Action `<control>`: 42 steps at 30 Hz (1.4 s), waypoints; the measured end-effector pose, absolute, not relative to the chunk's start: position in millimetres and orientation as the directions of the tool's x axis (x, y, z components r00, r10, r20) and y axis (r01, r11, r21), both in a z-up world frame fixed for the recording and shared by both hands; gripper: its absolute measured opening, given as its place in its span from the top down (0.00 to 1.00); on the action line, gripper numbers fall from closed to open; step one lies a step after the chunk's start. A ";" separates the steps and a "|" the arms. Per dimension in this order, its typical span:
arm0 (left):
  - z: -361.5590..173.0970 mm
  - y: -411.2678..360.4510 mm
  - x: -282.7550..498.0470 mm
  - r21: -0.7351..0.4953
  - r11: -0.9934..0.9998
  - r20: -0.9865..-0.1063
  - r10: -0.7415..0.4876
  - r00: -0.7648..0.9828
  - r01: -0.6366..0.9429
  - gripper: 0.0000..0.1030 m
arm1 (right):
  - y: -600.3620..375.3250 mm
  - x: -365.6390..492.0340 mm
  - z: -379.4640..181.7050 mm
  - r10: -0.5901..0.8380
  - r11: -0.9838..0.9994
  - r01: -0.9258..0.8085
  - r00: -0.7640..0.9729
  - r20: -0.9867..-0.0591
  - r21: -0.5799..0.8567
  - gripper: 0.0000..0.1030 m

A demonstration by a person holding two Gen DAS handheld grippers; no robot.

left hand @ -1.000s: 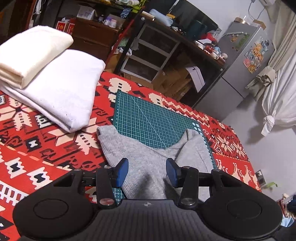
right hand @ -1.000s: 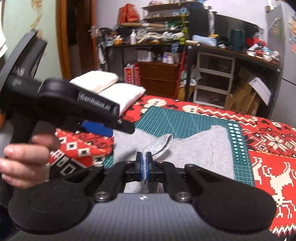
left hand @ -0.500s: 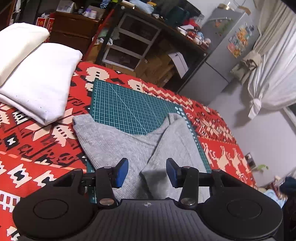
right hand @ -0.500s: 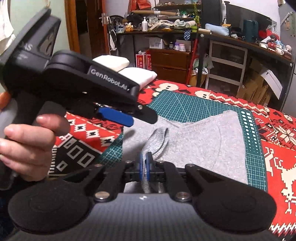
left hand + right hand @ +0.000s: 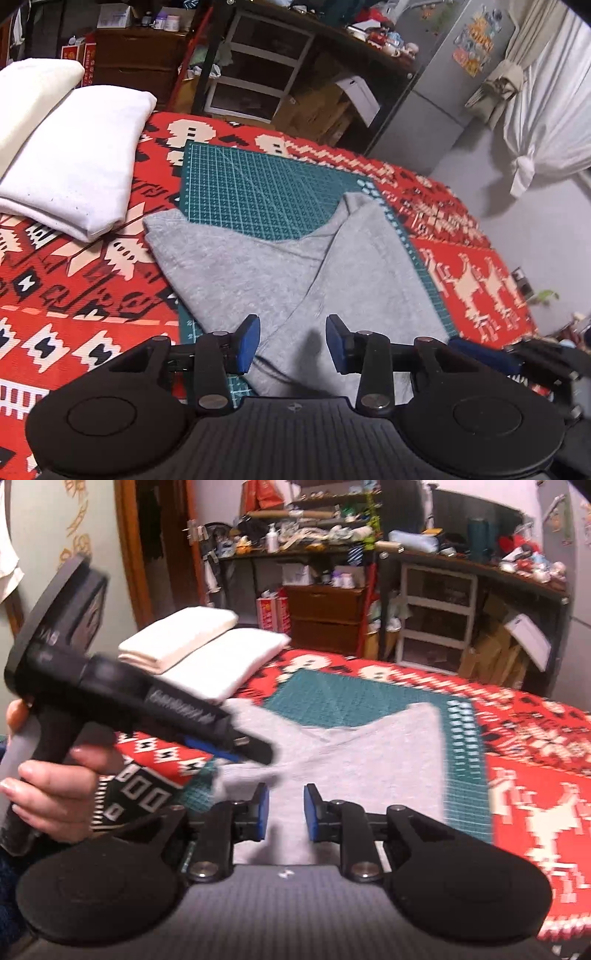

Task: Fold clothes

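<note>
Red patterned blanket (image 5: 74,295) holds white folded stacks (image 5: 74,162) far left; both my left gripper (image 5: 291,341) and right gripper (image 5: 284,810) gape empty over the grey garment (image 5: 295,266).

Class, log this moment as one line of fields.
task: fold clothes | left gripper: open, over grey garment | right gripper: open, empty | garment: partly folded on green mat

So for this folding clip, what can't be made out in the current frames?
- Near end of the grey garment: left wrist view, hidden behind the left gripper body.
- Cutting mat grid and tablecloth pattern: right wrist view, motion blur.
- Right gripper: left wrist view, only an edge shows at the frame's right side.
- Shelf clutter: too small to identify.
</note>
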State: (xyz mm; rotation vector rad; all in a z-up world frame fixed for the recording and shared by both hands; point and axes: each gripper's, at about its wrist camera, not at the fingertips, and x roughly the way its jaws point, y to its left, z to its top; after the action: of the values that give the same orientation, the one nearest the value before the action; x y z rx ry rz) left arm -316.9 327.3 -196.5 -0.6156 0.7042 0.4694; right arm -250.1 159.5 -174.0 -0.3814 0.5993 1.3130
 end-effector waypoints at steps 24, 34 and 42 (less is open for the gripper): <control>-199.1 313.1 -315.0 -0.187 0.819 -0.747 0.239 0.620 -0.542 0.95 | 147.7 -266.4 -199.3 0.728 0.163 -0.980 0.042 -0.684 0.114 0.79; -190.7 342.4 -325.1 -0.378 0.716 -0.660 0.236 0.713 -0.587 0.95 | 168.8 -261.0 -182.1 0.751 0.203 -0.977 0.107 -0.652 0.074 0.93; -206.2 358.2 -315.7 -0.413 0.676 -0.690 0.205 0.694 -0.610 0.95 | 179.9 -254.7 -187.3 0.740 0.222 -0.968 0.089 -0.667 0.116 0.88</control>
State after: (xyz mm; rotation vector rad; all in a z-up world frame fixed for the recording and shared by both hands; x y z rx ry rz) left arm -315.7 358.2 -206.2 -0.6827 0.6530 0.4969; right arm -254.7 179.9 -187.3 -0.4015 0.6968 1.3216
